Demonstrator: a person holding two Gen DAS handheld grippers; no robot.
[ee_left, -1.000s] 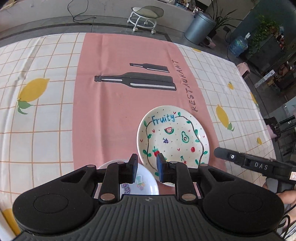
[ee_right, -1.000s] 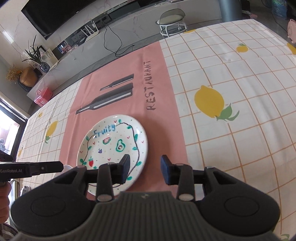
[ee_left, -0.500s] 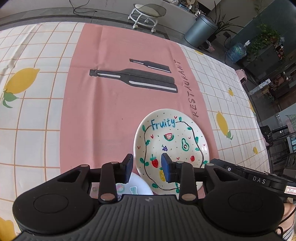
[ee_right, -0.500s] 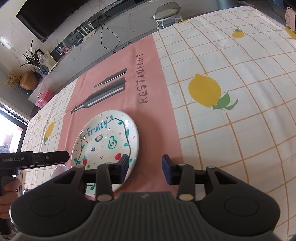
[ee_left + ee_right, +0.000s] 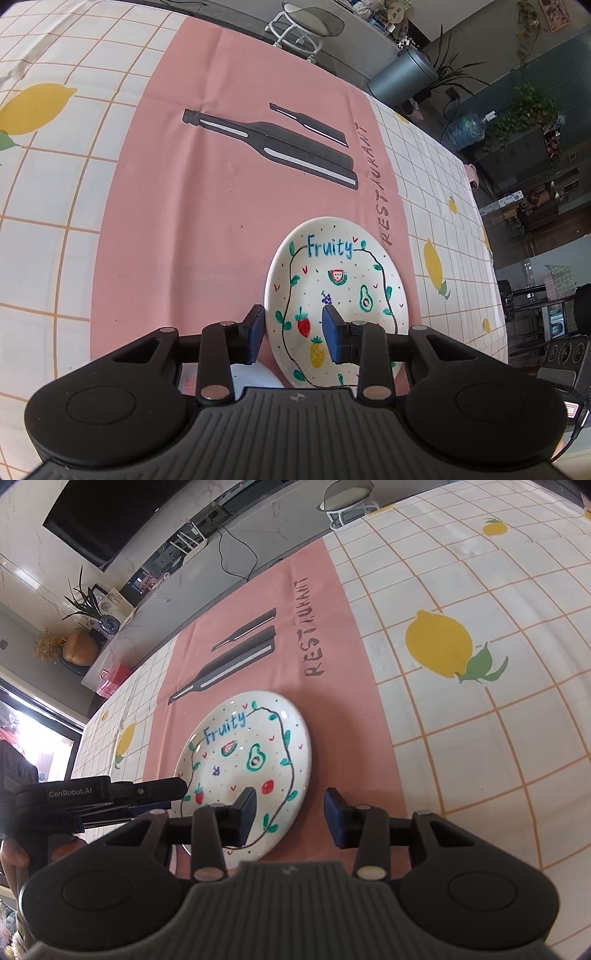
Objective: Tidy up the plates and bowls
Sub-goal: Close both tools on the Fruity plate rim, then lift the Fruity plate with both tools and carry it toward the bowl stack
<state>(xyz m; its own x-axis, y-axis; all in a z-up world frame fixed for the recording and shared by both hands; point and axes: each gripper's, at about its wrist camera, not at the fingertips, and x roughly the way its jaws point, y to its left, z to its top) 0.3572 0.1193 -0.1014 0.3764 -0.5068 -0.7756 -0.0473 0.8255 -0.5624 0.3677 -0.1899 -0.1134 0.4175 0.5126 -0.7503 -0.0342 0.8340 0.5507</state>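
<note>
The desk (image 5: 221,221) carried the Fruity plate (image 5: 336,280) on its pink strip. The left gripper (image 5: 293,334), spread and empty, straddled the plate's left rim; the right gripper (image 5: 290,818), likewise spread, straddled its right rim.

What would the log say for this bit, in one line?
left gripper: open, over plate near rim | right gripper: open, at plate's right edge | plate: flat on tablecloth | held: nothing
</note>
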